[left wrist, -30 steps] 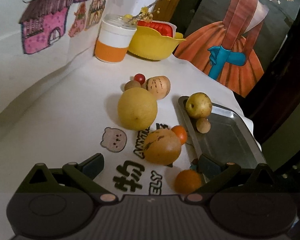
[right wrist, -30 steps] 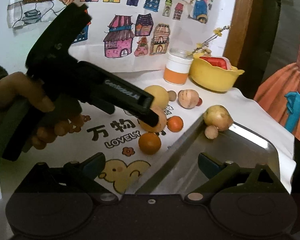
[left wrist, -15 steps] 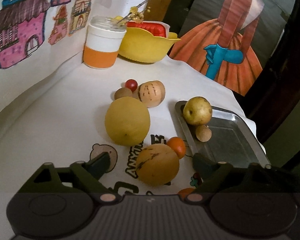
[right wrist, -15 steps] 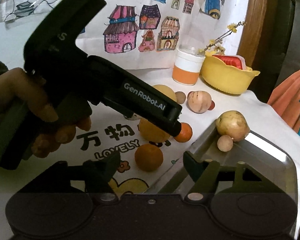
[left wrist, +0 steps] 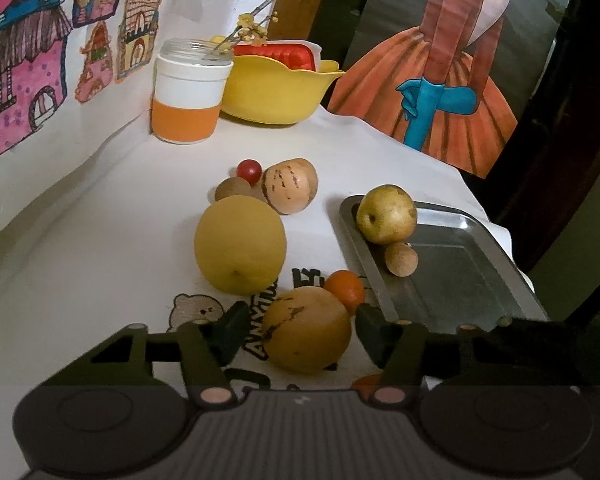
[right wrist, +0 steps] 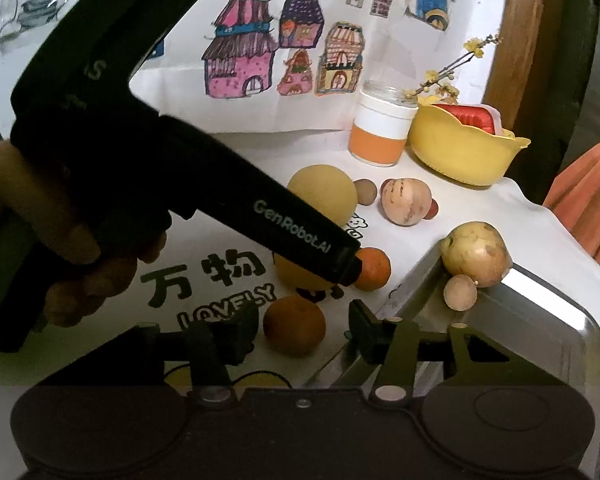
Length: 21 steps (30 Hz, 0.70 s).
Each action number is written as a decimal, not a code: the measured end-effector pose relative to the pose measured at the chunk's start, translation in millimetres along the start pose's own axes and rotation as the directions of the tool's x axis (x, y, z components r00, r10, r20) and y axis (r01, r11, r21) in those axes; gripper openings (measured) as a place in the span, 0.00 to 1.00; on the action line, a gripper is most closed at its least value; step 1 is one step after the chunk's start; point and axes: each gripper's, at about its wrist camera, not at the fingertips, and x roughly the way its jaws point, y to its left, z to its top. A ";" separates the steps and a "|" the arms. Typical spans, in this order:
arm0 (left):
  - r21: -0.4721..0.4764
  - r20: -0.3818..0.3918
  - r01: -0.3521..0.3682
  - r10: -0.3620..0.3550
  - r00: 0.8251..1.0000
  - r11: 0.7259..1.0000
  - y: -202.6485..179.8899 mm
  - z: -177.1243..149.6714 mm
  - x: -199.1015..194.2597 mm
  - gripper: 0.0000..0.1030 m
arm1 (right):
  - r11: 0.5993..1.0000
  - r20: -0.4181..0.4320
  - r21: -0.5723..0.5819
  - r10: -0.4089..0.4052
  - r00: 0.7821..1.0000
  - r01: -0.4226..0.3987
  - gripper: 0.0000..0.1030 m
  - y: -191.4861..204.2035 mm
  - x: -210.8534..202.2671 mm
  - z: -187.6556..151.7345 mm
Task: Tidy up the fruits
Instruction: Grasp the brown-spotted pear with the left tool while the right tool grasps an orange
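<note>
my metal tray (left wrist: 460,280) holds 2 fruits: a yellow pear (left wrist: 386,214) and a small brown longan (left wrist: 401,259). both jaws wide, holding nothing.

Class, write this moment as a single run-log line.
left gripper: open around brown-flecked yellow fruit | right gripper: open around orange | metal tray: holds pear, small brown fruit
</note>
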 end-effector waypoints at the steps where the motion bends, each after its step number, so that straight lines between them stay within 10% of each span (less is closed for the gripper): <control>1: -0.002 -0.001 0.003 -0.003 1.000 1.000 0.2 -0.1 0.0 0.59 | 1.000 -0.001 -0.001 -0.001 1.000 0.001 0.44 0.1 0.5 0.8; 21: -0.017 -0.019 0.008 -0.009 1.000 1.000 2.2 -6.9 -10.6 0.48 | 1.000 0.003 0.009 0.017 1.000 -0.017 0.34 4.5 -7.7 -3.7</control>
